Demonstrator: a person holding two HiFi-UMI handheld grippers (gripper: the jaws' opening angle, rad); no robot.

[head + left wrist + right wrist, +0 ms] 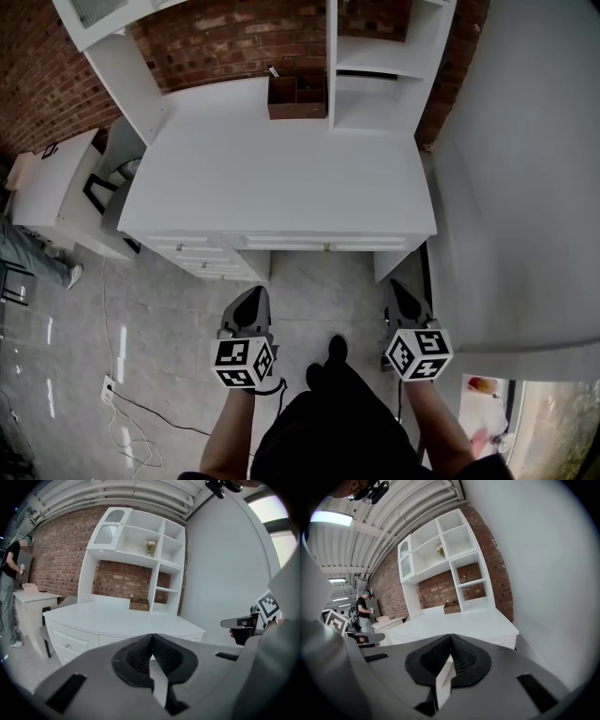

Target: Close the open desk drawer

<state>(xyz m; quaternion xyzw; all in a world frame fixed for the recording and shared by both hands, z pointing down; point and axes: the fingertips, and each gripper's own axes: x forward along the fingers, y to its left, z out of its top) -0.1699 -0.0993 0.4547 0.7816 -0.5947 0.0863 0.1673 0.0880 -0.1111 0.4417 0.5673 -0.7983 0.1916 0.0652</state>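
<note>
Both jaws closed, empty, L gripper (253, 294), R gripper (397, 286) short of desk (281, 169) edge, floor (323, 295) between, drawer (211, 265) prob. ajar

I could not tell from the head view whether any drawer (202, 255) stood open, since the surface (281, 169) overhung most of their fronts. The shelf unit (375, 56) ran off the top edge, and what lay in the brown box (297, 97) was too small to read.
</note>
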